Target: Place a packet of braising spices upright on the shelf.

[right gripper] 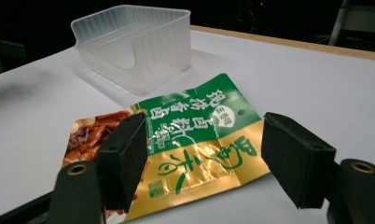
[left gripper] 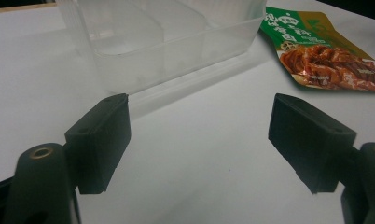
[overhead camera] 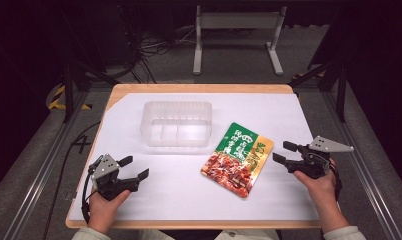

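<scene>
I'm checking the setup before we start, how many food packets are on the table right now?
1. The food packet lies flat on the white table, just right of the clear plastic container and in front of the right tool. The container looks empty, so none seems hidden.

your white sheet-covered wooden table is evenly lit from above while the room in the upper corners of the high view falls to near black. in both gripper views your black foam-padded jaws at the bottom look soft, and the glossy green-and-gold snack pouch catches mild glare. the clear ribbed plastic container casts only faint shadows.
</scene>
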Demonstrator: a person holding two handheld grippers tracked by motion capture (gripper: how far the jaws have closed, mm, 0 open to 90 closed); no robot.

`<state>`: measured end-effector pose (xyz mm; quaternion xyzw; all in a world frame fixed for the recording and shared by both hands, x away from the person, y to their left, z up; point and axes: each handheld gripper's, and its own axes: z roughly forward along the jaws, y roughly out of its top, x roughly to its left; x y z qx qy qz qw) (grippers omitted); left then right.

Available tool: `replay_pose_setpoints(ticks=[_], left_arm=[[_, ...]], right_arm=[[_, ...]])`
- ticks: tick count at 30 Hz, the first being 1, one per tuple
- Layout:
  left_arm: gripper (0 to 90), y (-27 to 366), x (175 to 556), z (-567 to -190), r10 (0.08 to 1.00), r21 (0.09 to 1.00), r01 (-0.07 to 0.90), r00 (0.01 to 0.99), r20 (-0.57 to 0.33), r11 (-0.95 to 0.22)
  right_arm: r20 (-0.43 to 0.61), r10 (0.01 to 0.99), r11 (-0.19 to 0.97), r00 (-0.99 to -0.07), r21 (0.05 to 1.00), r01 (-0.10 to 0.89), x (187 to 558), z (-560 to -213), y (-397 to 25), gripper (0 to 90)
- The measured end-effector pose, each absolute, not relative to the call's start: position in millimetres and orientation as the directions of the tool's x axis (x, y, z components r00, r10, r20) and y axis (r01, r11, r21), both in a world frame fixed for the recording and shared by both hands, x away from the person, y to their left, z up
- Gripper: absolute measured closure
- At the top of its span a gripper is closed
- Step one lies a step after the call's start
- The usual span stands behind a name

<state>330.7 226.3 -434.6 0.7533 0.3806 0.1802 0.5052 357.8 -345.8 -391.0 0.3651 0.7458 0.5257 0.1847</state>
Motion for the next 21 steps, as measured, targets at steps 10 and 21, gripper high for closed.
replay_pose_setpoints(ticks=[10, 21], left_arm=[[21.8, 227.6, 331.1, -435.2, 0.754, 0.897, 0.396, 0.646, -0.119, -0.197], [21.8, 228.5, 332.0, -435.5, 0.756, 0.896, 0.397, 0.644, -0.116, -0.201]], right_arm=[[0.107, 0.736, 0.213, -0.669, 0.901, 0.379, 385.5, -379.9, -332.2, 30.3], [0.126, 0.758, 0.188, -0.640, 0.897, 0.399, 411.1, -378.9, -337.4, 28.4]])
